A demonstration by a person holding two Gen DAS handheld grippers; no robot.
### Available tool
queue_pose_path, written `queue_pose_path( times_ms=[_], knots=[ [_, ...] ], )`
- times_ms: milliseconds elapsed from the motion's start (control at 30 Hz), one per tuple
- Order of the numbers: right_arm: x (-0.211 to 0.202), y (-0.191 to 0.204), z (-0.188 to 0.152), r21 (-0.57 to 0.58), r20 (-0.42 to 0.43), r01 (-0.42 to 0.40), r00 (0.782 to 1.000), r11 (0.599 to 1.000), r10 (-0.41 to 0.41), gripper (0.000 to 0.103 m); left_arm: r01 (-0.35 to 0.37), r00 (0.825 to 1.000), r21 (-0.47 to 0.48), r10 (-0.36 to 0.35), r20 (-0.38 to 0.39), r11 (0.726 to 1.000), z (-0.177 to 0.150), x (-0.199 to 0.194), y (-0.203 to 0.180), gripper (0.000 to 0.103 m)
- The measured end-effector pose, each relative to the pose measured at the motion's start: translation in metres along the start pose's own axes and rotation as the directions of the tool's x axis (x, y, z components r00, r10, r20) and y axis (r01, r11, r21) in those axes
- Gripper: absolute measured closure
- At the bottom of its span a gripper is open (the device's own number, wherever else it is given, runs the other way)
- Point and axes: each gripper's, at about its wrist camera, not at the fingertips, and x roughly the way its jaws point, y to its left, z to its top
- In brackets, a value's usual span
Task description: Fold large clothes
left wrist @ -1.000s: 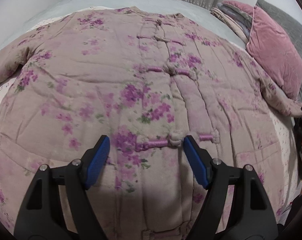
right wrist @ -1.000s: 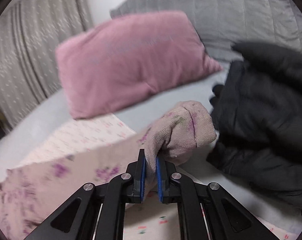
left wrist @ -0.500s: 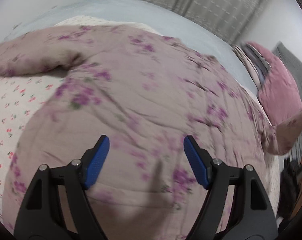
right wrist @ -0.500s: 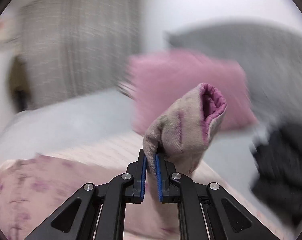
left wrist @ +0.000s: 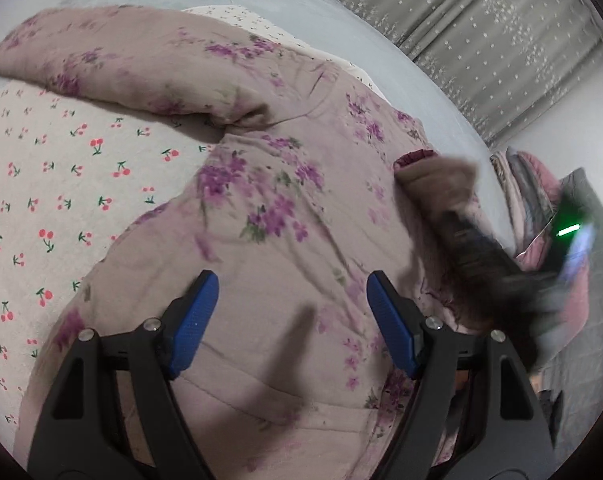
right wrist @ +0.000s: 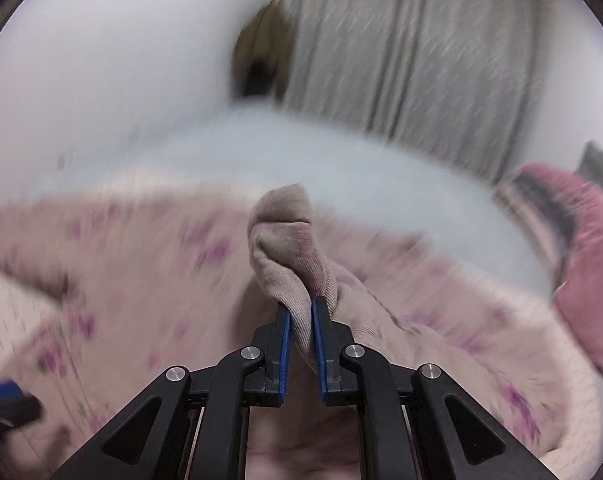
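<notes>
The left wrist view looks down and forward from close above the flowered jacket [left wrist: 285,184] spread on the bed [left wrist: 61,168], facing toward the curtain [left wrist: 501,40] and the pink pillow [left wrist: 541,208] at its right edge. The right wrist view sits low and very near the jacket's cuff [right wrist: 289,248], looking across the bed toward the same curtain [right wrist: 401,60], and it is blurred. Both views share the jacket [right wrist: 141,264], curtain and pink pillow [right wrist: 589,248], and each catches the other gripper at its edge.

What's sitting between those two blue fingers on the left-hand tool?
In the left wrist view, only the floral padded jacket shows between the open left gripper fingers; nothing is pinched.
</notes>
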Motion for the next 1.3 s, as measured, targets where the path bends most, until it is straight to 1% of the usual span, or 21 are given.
queue_pose_path(
  times_ms=[100, 167, 267, 333, 400, 500, 600, 633, 667, 700, 767, 833, 900, 933, 967, 1000, 1100, 1167, 1233, 1267, 1300],
  knots=[
    [0.014, 0.015, -0.015, -0.019, -0.011, -0.004, 1.000, 1.000, 0.004, 0.089, 0.017, 1.000, -0.021, -0.017, 0.002, 1.000, 0.003, -0.001, 0.003, 0.026],
    [0.009, 0.014, -0.017, -0.001, 0.015, -0.025, 1.000, 1.000, 0.025, 0.090, 0.019, 1.000, -0.024, -0.019, 0.007, 1.000, 0.003, -0.002, 0.003, 0.026],
    [-0.013, -0.001, 0.001, 0.116, 0.137, -0.109, 0.986, 0.987, 0.093, 0.091, 0.031, 0.999, -0.029, -0.031, 0.009, 0.999, 0.004, -0.002, 0.002, 0.026],
    [-0.026, -0.016, 0.008, 0.226, 0.217, -0.167, 0.969, 0.960, 0.118, 0.091, 0.031, 0.999, -0.035, -0.030, 0.018, 0.999, 0.006, -0.002, 0.003, 0.026],
    [-0.027, -0.018, 0.013, 0.262, 0.234, -0.175, 0.966, 0.949, 0.113, 0.091, 0.029, 0.999, -0.048, -0.028, 0.028, 0.998, 0.007, -0.004, 0.008, 0.026],
    [-0.014, -0.002, 0.012, 0.217, 0.187, -0.209, 0.968, 0.953, 0.170, 0.090, 0.043, 0.999, -0.072, -0.041, 0.034, 0.996, 0.009, -0.006, 0.013, 0.026],
    [-0.009, 0.015, 0.003, 0.187, 0.159, -0.314, 0.945, 0.931, 0.287, 0.090, 0.045, 0.998, -0.075, -0.041, 0.048, 0.996, 0.012, -0.008, 0.015, 0.026],
    [-0.007, 0.016, 0.001, 0.195, 0.155, -0.360, 0.930, 0.913, 0.334, 0.089, 0.041, 0.998, -0.074, -0.037, 0.053, 0.996, 0.012, -0.008, 0.015, 0.026],
    [0.001, 0.018, 0.000, 0.212, 0.115, -0.400, 0.916, 0.892, 0.384, 0.087, 0.037, 0.998, -0.072, -0.033, 0.056, 0.997, 0.012, -0.009, 0.015, 0.026],
    [0.011, 0.023, -0.002, 0.214, 0.045, -0.406, 0.912, 0.888, 0.407, 0.085, 0.035, 0.998, -0.072, -0.031, 0.052, 0.997, 0.012, -0.008, 0.015, 0.026],
    [0.038, 0.038, -0.009, 0.177, -0.150, -0.406, 0.889, 0.896, 0.433, 0.079, 0.039, 0.999, -0.076, -0.036, 0.041, 0.996, 0.012, -0.006, 0.016, 0.026],
    [0.032, 0.044, -0.009, 0.111, -0.143, -0.392, 0.903, 0.913, 0.405, 0.078, 0.043, 0.999, -0.084, -0.040, 0.029, 0.996, 0.013, -0.004, 0.017, 0.026],
    [0.022, 0.045, -0.004, 0.091, -0.153, -0.418, 0.891, 0.904, 0.428, 0.067, 0.044, 0.999, -0.085, -0.042, 0.031, 0.995, 0.014, -0.005, 0.017, 0.026],
    [0.014, 0.045, -0.001, 0.097, -0.162, -0.473, 0.861, 0.876, 0.483, 0.055, 0.043, 0.999, -0.084, -0.040, 0.034, 0.996, 0.015, -0.005, 0.018, 0.026],
    [0.004, 0.045, 0.003, 0.091, -0.147, -0.511, 0.842, 0.855, 0.519, 0.043, 0.040, 0.999, -0.083, -0.037, 0.037, 0.996, 0.015, -0.005, 0.017, 0.026],
    [-0.006, 0.042, 0.007, 0.073, -0.111, -0.531, 0.837, 0.844, 0.536, 0.040, 0.038, 0.999, -0.084, -0.034, 0.040, 0.996, 0.016, -0.006, 0.018, 0.026],
    [-0.027, 0.032, 0.014, 0.049, 0.010, -0.534, 0.845, 0.844, 0.535, 0.031, 0.032, 0.999, -0.096, -0.028, 0.040, 0.995, 0.014, -0.006, 0.021, 0.026],
    [-0.020, 0.021, 0.014, 0.109, 0.047, -0.485, 0.874, 0.868, 0.483, 0.030, 0.031, 0.999, -0.101, -0.027, 0.035, 0.994, 0.014, -0.005, 0.022, 0.026],
    [0.012, 0.015, 0.008, 0.194, -0.055, -0.351, 0.928, 0.916, 0.368, 0.030, 0.025, 0.999, -0.103, -0.022, 0.030, 0.994, 0.013, -0.004, 0.023, 0.026],
    [0.035, 0.012, -0.001, 0.237, -0.132, -0.311, 0.928, 0.920, 0.348, 0.030, 0.022, 0.999, -0.104, -0.019, 0.029, 0.994, 0.014, -0.004, 0.024, 0.026],
    [0.049, 0.012, -0.007, 0.254, -0.162, -0.318, 0.917, 0.913, 0.365, 0.030, 0.021, 0.999, -0.107, -0.018, 0.029, 0.994, 0.014, -0.004, 0.025, 0.026]
  ],
)
